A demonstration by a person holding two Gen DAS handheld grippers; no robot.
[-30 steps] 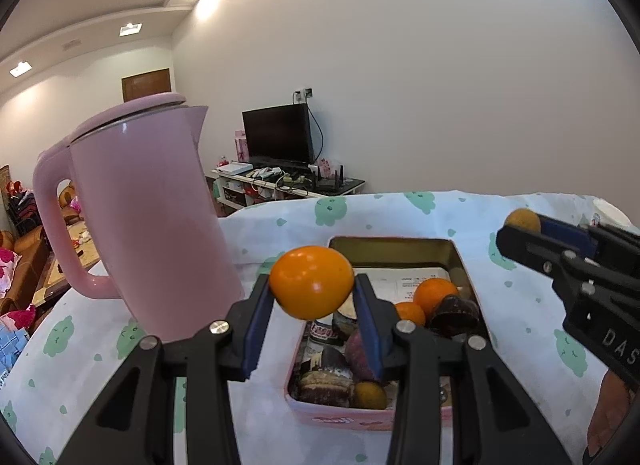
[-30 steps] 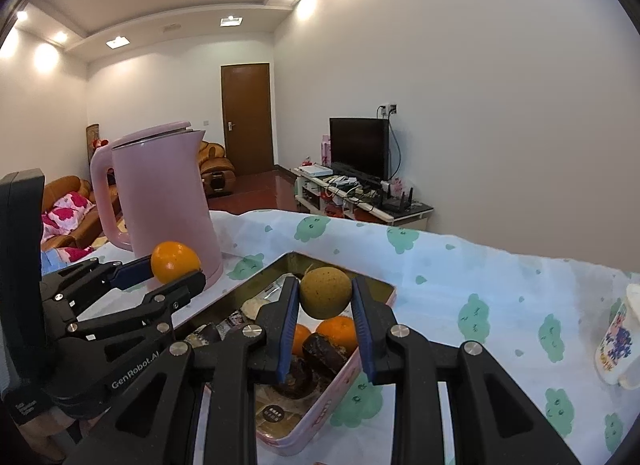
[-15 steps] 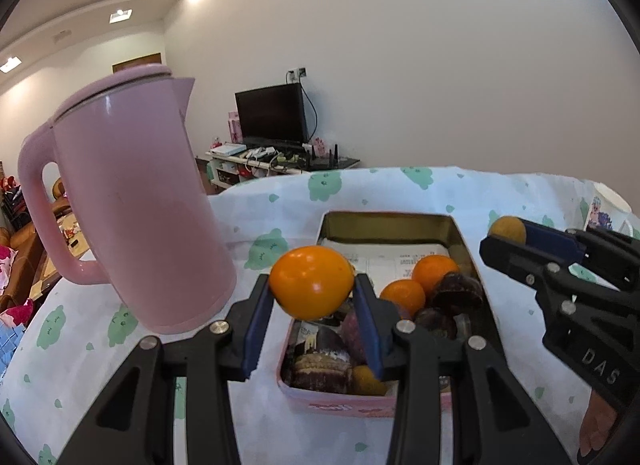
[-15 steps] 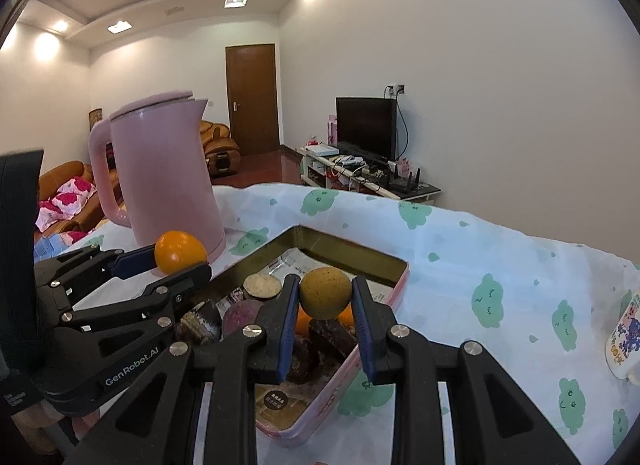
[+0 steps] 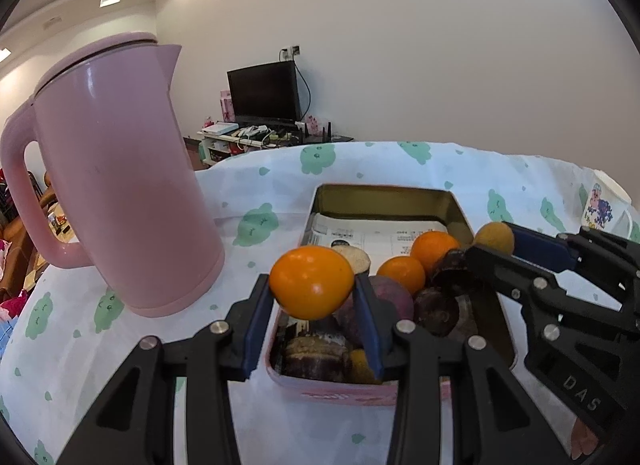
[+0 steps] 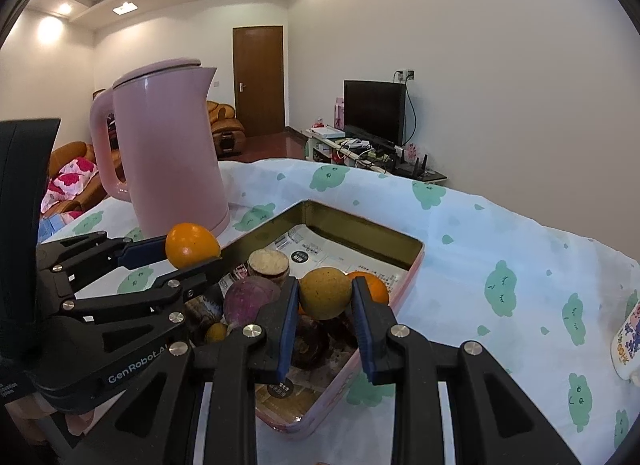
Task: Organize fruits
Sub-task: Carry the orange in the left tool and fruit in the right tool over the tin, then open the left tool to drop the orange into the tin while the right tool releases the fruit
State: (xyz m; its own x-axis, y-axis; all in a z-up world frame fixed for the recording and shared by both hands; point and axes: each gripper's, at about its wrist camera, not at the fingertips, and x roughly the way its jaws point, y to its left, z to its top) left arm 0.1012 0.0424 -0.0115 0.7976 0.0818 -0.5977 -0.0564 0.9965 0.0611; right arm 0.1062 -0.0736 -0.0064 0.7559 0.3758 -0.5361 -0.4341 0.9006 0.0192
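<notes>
My left gripper [image 5: 313,284] is shut on an orange [image 5: 311,282], held just above the near left corner of a pink tin tray [image 5: 352,391]. My right gripper [image 6: 325,294] is shut on a yellow-brown round fruit [image 6: 325,292], held over the tray's near part. The tray [image 6: 414,265] holds two oranges [image 5: 434,245], purple and dark fruits [image 5: 390,301], a cut round piece [image 6: 268,264] and printed paper. The right gripper shows in the left wrist view [image 5: 494,239] with its fruit. The left gripper shows in the right wrist view [image 6: 192,251] with the orange.
A tall pink kettle [image 5: 116,181] stands on the cloud-print tablecloth [image 5: 256,193] just left of the tray. A white printed mug [image 6: 628,339] sits at the right edge. A TV and stand are behind the table.
Both grippers have come lower and closer to the tray with their fruits still held. The kettle and tray look nearer and larger.
</notes>
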